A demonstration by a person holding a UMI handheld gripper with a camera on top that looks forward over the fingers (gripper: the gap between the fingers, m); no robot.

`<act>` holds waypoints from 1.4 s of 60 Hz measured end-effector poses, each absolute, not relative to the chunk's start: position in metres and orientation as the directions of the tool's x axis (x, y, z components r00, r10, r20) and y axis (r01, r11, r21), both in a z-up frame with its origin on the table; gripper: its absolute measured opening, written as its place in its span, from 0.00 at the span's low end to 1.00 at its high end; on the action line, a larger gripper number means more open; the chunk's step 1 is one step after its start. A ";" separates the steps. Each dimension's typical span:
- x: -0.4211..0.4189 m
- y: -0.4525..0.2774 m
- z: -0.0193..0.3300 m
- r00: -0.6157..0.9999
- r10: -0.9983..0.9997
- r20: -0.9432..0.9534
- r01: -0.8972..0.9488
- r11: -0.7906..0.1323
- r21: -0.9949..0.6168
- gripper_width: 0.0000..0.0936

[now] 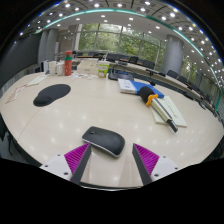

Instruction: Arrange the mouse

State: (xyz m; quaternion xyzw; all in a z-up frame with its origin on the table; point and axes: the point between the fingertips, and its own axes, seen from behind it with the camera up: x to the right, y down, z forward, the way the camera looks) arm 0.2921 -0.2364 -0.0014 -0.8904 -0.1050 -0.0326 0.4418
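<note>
A dark grey computer mouse [103, 140] lies on the pale table [90, 108], just ahead of my fingers and partly between their tips. My gripper [111, 157] is open, with a gap between each magenta pad and the mouse; the left pad [76, 155] and the right pad [146, 156] flank it. A black oval mouse pad [52, 94] lies further off to the left on the table.
An orange-and-blue tool [150, 95] and white papers [165, 107] lie beyond to the right. Bottles and boxes [75, 65] stand at the table's far side. Chairs and windows lie behind.
</note>
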 end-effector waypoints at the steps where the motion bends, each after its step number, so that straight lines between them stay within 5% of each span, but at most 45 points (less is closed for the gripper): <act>1: 0.293 -0.234 -0.002 0.976 0.159 0.150 0.216 -0.588 -0.779 0.91; 23: 0.296 -0.172 -0.005 0.979 0.178 0.100 0.187 -0.588 -0.787 0.89; 35: 0.292 -0.159 -0.012 0.988 0.153 0.013 0.105 -0.610 -0.786 0.68; 39: 0.289 -0.159 -0.012 0.986 0.166 0.026 0.123 -0.606 -0.786 0.51; 58: 0.287 -0.160 -0.011 0.992 0.123 0.020 0.095 -0.638 -0.764 0.34; 84: 0.145 -0.069 0.187 0.998 0.068 0.014 0.040 -0.404 -0.914 0.34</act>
